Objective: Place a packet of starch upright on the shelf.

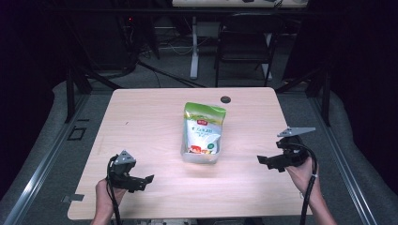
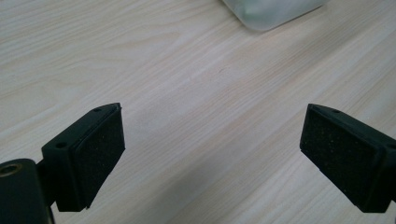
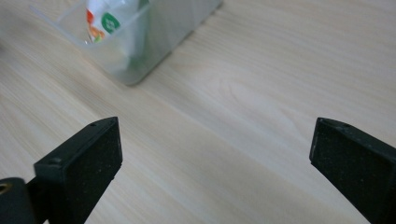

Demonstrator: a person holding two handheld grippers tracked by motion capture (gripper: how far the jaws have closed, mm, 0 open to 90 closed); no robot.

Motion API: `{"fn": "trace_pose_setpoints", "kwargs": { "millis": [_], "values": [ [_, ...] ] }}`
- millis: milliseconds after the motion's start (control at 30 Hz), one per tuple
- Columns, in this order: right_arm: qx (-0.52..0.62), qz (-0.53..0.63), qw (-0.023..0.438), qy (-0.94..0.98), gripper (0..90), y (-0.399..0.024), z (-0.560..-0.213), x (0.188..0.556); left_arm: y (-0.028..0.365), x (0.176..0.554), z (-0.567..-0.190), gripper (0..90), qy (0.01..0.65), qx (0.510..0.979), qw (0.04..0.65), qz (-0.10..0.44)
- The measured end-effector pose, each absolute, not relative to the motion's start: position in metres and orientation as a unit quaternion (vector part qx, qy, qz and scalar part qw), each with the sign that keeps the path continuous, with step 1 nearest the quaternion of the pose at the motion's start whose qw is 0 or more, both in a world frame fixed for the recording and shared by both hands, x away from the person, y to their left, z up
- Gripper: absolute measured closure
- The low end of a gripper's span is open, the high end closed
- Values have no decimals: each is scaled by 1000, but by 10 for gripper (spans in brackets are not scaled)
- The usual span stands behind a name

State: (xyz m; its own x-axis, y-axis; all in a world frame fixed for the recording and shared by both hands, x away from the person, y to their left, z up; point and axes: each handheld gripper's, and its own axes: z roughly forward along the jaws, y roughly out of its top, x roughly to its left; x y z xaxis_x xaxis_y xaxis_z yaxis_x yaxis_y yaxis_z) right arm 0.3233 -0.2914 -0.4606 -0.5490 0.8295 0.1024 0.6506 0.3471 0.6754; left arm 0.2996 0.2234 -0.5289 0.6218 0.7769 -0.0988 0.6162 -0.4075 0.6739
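Green-and-white pouch [image 1: 202, 127] upright in clear tub [image 1: 201, 156], mid-tabletop [image 1: 141, 122]. Left gripper [image 1: 149, 178] and right gripper [image 1: 259, 159] flanking, well apart. Jaws on both spread wide, holding nothing.

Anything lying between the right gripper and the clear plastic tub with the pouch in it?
Nothing: bare pale wooden table separates the right gripper from the clear plastic tub, as the high view shows.

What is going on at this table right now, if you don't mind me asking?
A person sits at a wooden table with a two-jaw gripper in each hand. A green and white pouch stands in a clear plastic container at the middle of the table. The left gripper and the right gripper are both open, holding nothing, one on each side of the container and apart from it. A small dark round object lies near the far edge.
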Motion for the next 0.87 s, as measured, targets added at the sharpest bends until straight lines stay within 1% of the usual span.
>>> {"fn": "trace_pose_setpoints", "kwargs": {
  "millis": [133,333,400,467,567,733,867],
  "values": [
    [475,352,113,798,9,-306,-479,311,223,300,-529,66,418,832,345,115],
    [480,353,102,797,0,-318,-504,296,223,300,-529,66,415,834,344,113],
    [488,354,82,793,0,-321,-512,293,222,300,-529,66,416,834,344,115],
    [491,354,75,793,0,-323,-518,290,222,300,-529,66,415,835,343,115],
    [490,343,82,797,0,-324,-524,288,221,300,-530,66,415,835,341,118],
    [497,344,63,794,0,-326,-528,290,220,300,-529,67,411,839,338,116],
    [498,344,59,794,2,-327,-528,290,220,301,-530,67,410,840,335,115]
  ]
}}
